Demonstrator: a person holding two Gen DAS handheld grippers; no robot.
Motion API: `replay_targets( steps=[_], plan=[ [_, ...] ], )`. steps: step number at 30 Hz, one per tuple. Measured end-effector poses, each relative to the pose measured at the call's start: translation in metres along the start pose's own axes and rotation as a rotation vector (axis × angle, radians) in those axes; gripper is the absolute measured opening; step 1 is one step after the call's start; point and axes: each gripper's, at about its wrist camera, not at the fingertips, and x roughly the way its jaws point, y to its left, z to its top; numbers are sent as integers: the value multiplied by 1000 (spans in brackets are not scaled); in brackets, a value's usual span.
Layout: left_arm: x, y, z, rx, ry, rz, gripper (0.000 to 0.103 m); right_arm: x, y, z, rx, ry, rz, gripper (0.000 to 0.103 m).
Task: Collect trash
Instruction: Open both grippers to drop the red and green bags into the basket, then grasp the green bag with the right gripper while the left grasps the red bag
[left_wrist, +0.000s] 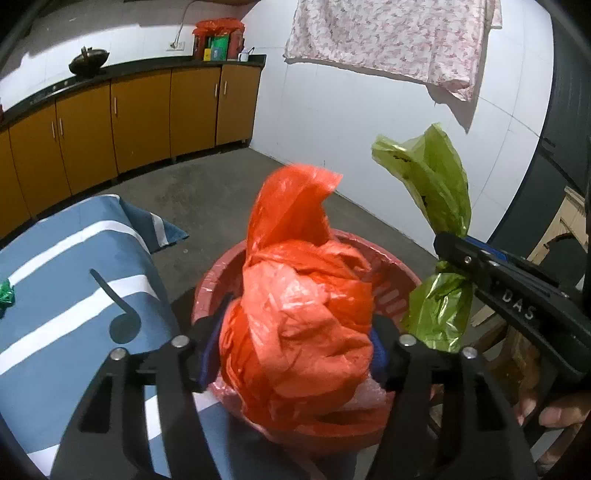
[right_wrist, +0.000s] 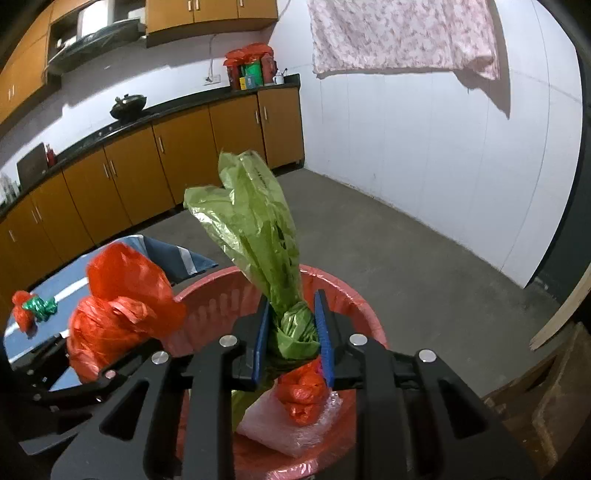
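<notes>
My left gripper (left_wrist: 295, 341) is shut on a big crumpled orange plastic bag (left_wrist: 295, 314), which hangs over the red bin (left_wrist: 391, 273) and hides most of its inside. To its right my right gripper (left_wrist: 456, 258) is shut on the knot of a green plastic bag (left_wrist: 432, 177). In the right wrist view the blue pads of my right gripper (right_wrist: 293, 326) clamp the green bag (right_wrist: 255, 229) above the red bin (right_wrist: 347, 291). A small orange bag (right_wrist: 303, 395) and clear plastic wrap (right_wrist: 280, 424) lie inside. At the left is my left gripper (right_wrist: 85, 356) with the orange bag (right_wrist: 122, 314).
A table with a blue striped cloth (left_wrist: 66, 277) stands left of the bin; a green crumpled scrap (right_wrist: 40, 308) and a small orange bag (right_wrist: 22, 314) lie on it. Brown cabinets (left_wrist: 140, 114) line the far wall. A hand (left_wrist: 554, 413) and wooden furniture (right_wrist: 546, 391) are at the right.
</notes>
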Motion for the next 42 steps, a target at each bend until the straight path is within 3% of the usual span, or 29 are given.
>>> replay_targets(
  steps=[11, 14, 16, 19, 23, 26, 33, 35, 36, 42],
  plan=[
    [2, 21, -7, -62, 9, 12, 75, 0, -8, -2, 50, -2, 11, 54],
    [-11, 33, -12, -72, -18, 67, 78, -5, -3, -2, 46, -20, 14, 64],
    [-22, 44, -16, -82, -38, 103, 80, -9, 4, -3, 55, -37, 32, 77],
    [-40, 66, -24, -107, -65, 164, 84, -14, 18, -6, 69, -59, 96, 84],
    [-66, 102, -38, -140, -85, 271, 86, -18, 63, -13, -32, -72, 136, 90],
    [-89, 138, -50, -182, -95, 367, 86, -14, 104, -19, -101, -17, 211, 90],
    [-159, 225, -83, -289, -137, 566, 86, -1, 201, -24, -269, 15, 264, 90],
    [-180, 251, -95, -333, -149, 624, 86, 3, 233, -28, -307, 5, 274, 95],
    [-189, 262, -100, -353, -153, 649, 86, 4, 245, -30, -316, 4, 299, 101],
    [-228, 321, -129, -455, -163, 752, 86, 30, 338, -48, -476, 36, 404, 101]
  ],
)
